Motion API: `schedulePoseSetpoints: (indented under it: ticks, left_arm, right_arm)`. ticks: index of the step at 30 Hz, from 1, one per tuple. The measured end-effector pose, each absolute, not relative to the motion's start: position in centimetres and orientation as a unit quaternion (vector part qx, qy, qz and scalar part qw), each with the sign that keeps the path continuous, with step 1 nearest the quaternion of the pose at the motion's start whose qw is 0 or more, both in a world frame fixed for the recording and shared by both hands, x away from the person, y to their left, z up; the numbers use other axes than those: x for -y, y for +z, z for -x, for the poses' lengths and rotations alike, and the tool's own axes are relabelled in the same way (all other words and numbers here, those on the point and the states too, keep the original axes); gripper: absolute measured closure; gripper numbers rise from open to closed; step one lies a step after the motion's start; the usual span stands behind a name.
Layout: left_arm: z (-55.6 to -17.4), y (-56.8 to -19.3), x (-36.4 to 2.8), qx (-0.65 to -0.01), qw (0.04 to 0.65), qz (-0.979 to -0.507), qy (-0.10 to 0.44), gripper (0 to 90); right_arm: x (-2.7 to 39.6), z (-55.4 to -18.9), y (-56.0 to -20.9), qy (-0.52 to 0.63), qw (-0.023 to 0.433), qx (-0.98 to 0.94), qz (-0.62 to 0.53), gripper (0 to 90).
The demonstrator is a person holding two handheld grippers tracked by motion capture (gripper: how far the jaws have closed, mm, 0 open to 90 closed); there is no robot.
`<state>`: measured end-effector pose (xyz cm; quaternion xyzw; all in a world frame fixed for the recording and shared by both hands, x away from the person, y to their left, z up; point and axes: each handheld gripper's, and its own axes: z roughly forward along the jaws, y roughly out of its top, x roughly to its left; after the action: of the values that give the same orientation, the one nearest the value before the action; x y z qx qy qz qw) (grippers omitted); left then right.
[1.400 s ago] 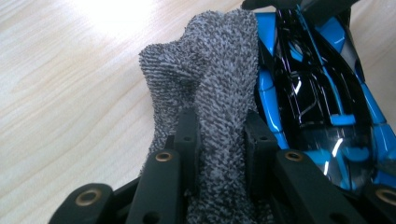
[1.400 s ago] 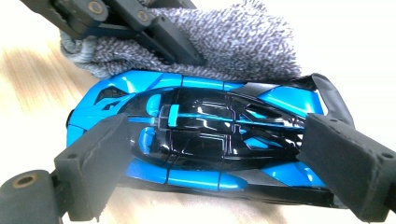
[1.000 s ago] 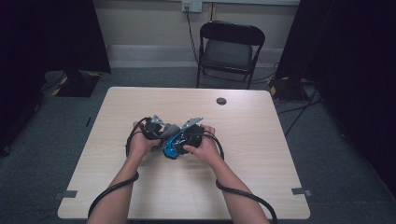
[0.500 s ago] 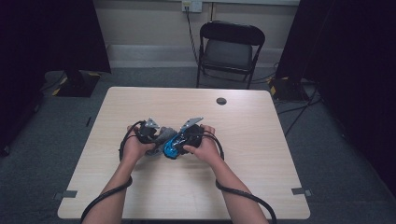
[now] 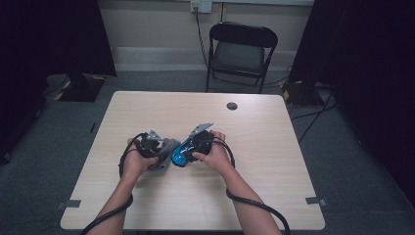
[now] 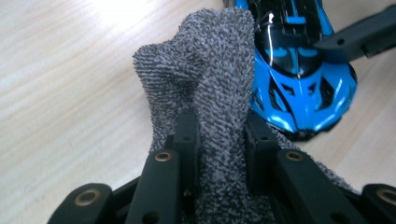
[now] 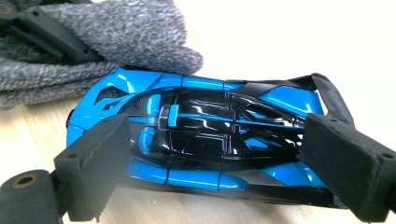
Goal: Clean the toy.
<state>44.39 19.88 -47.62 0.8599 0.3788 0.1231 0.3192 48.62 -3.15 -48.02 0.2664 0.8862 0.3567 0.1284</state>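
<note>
Near the tabletop's near edge, the cloth, pinched in the left jaws, has been drawn off the toy car, clamped by the right jaws, suggesting a wiping stroke.

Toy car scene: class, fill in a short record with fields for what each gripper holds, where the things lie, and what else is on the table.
left gripper: shut on grey cloth
right gripper: shut on blue toy car, jaws at its nose and tail
cloth and car: side by side; cloth beside the car's nose
surface: wooden table
other item: small dark round thing near the far edge
behind table: black folding chair
</note>
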Motion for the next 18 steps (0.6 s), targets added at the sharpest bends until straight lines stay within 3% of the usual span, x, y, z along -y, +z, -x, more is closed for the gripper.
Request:
schedulePoseSetpoints:
  ticks: [18]
  left_arm:
    - [-39.2,-47.4,-19.0,-0.386,0.313,-0.861,0.106,70.4]
  right_arm:
    - [3.2,-48.7,-48.0,0.354,0.13,-0.887,-0.267,8.3]
